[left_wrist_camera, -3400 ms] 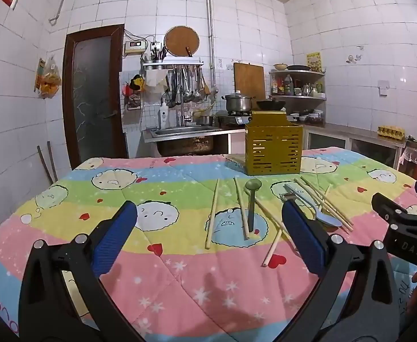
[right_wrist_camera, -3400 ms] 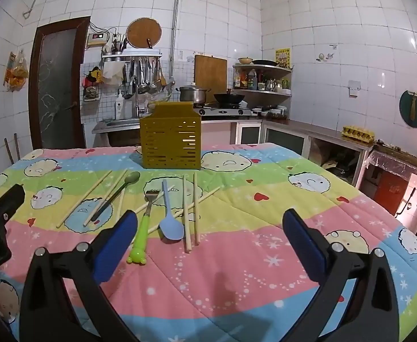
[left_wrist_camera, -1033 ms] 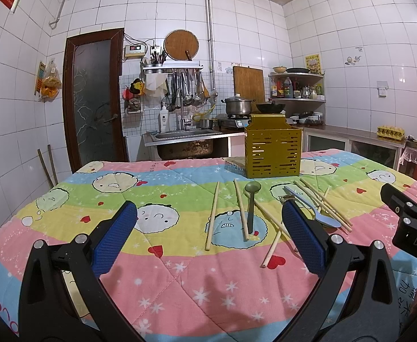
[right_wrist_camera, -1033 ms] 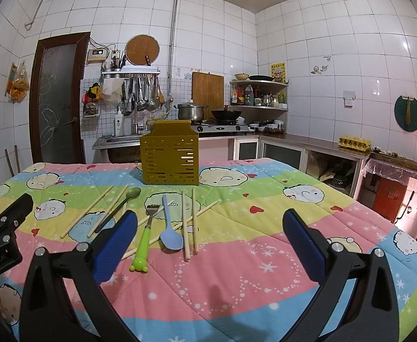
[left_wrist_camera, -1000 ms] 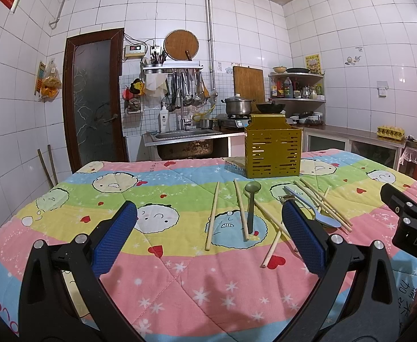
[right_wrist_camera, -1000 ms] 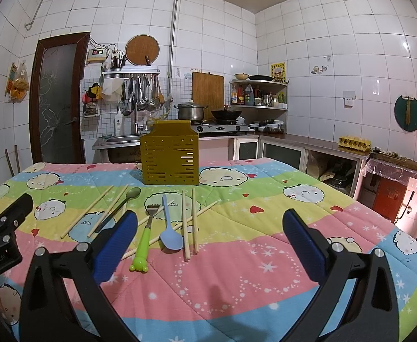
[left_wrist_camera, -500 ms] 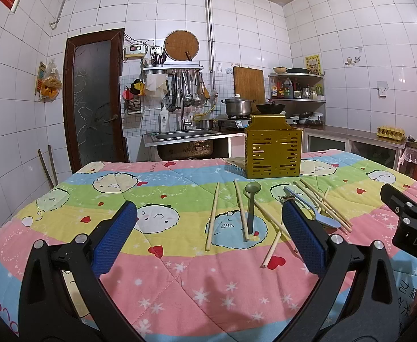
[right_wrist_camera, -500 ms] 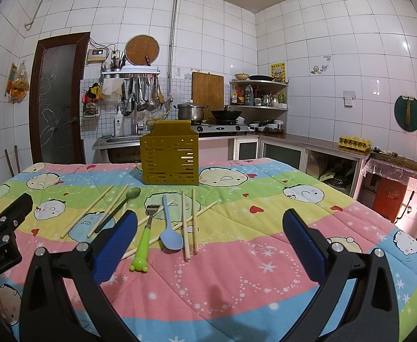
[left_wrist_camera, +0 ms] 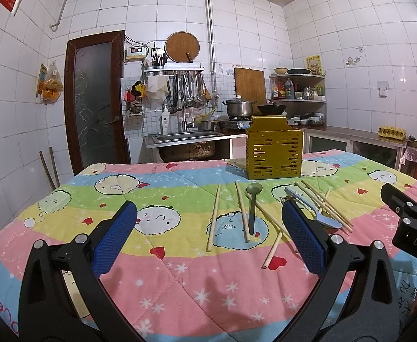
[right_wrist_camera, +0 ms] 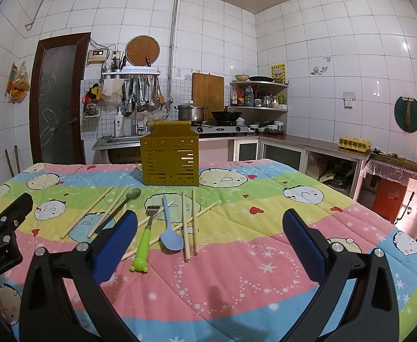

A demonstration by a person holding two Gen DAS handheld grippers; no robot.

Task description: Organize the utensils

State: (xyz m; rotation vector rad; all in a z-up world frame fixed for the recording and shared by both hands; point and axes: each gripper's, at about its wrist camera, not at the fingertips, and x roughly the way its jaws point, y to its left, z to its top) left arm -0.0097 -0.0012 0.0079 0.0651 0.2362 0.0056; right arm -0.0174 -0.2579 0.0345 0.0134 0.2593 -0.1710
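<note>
In the left wrist view, the left gripper (left_wrist_camera: 208, 236) fills the bottom of the frame with its blue-padded fingers (left_wrist_camera: 114, 236) spread wide and nothing between them. Above it, mid-frame, pale wooden chopsticks (left_wrist_camera: 214, 216) and a dark green long-handled spoon (left_wrist_camera: 252, 208) lie loose on the pastel cartoon-print quilted cloth (left_wrist_camera: 180, 270). The perforated mustard-yellow utensil holder (left_wrist_camera: 274, 154) stands upright behind them, centre right. These look light, thin and stiff; the chopsticks may roll, so a pinch near mid-shaft seems safest.

In the right wrist view, the right gripper (right_wrist_camera: 208, 236) is likewise wide open and empty. A light-blue plastic spoon (right_wrist_camera: 170, 228) and a fork with a lime-green moulded handle (right_wrist_camera: 145, 239) lie left of centre, just beside more chopsticks, some crossing. The fork's thick handle should give the surest hold; the soft cloth may yield under a press.
</note>
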